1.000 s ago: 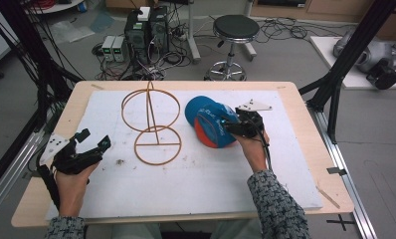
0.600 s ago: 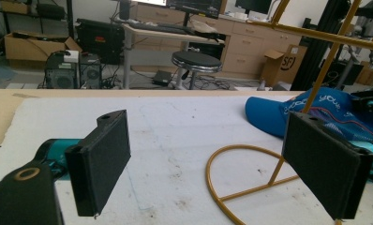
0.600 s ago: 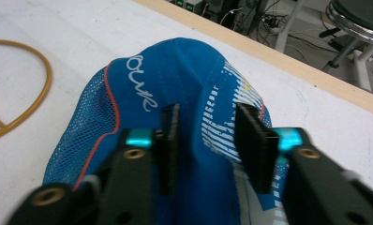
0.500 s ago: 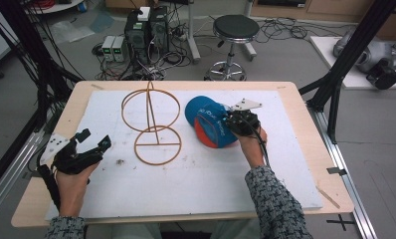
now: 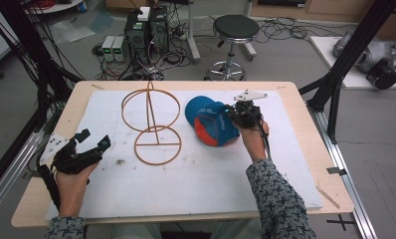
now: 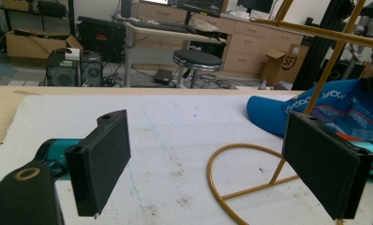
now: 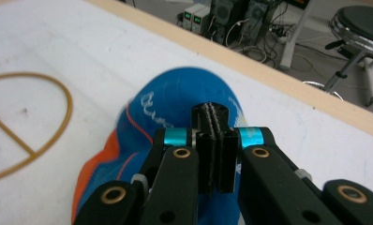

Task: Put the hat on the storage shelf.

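Observation:
A blue cap (image 5: pixel 211 122) with orange trim lies right of centre on the white mat. My right gripper (image 5: pixel 234 115) is at its right side. In the right gripper view the jaws (image 7: pixel 212 115) have just been closing and now stand pressed together on the cap's (image 7: pixel 175 101) crown fabric. A golden wire stand (image 5: pixel 151 124), a flat ring base with an upright ring above it, stands left of the cap. My left gripper (image 5: pixel 94 139) rests near the table's left edge, open and empty. In its own view its pads (image 6: pixel 102 164) frame the stand's base (image 6: pixel 250 178) and the cap (image 6: pixel 334 103) beyond.
The white mat (image 5: pixel 186 194) covers most of the wooden table (image 5: pixel 305 99). Black frame legs (image 5: pixel 335 89) rise at the right, and more stand at the left. A stool (image 5: pixel 234 30) and computer boxes stand on the floor behind the table.
The right gripper's jaws closed on the cap and the hand shifted slightly toward it. The left hand and the stand stayed where they were.

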{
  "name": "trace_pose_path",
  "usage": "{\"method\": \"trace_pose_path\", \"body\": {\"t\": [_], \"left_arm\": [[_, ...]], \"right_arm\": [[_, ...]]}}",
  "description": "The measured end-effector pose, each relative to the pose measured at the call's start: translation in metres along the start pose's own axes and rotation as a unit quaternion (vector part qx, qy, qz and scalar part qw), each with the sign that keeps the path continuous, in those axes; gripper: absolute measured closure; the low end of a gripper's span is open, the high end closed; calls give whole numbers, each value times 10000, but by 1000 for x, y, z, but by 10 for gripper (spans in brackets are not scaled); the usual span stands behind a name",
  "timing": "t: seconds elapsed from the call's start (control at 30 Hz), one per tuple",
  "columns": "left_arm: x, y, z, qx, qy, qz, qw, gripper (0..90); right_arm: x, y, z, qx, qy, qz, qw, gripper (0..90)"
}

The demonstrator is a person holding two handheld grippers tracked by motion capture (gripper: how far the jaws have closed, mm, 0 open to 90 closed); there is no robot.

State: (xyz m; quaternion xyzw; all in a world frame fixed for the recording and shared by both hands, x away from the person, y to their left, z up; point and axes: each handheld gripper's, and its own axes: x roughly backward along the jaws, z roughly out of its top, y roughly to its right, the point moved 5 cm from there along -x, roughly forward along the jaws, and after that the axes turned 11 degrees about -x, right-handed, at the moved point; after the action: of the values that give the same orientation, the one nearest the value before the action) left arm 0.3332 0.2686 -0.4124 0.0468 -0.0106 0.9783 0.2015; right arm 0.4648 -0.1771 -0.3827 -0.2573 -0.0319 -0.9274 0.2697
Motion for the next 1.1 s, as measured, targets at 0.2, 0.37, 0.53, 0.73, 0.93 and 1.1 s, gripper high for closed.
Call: {"method": "trace_pose_path", "body": {"t": [0.2,0.37,0.53,0.73,0.93,1.1], "left_arm": [[0,-1,0,18,-9,16,10000,159],[0,-1,-1,22,-29,11,10000,159],[0,-2,-1,46,-24,24,10000,159],[-1,-1,-1,39,-34,12,10000,161],[0,-2,-1,35,-47,24,10000,161],[0,-2,-1,19,-53,28,10000,161]], "right_arm": [[8,-1,22,2,214,-88,9997,898],[15,-7,44,37,442,-58,9990,899],[21,-16,66,47,614,14,9981,899],[28,-24,100,-214,976,206,9948,899],[32,-28,132,-494,1347,312,9892,899],[36,-33,153,-588,1574,427,9849,899]]}}
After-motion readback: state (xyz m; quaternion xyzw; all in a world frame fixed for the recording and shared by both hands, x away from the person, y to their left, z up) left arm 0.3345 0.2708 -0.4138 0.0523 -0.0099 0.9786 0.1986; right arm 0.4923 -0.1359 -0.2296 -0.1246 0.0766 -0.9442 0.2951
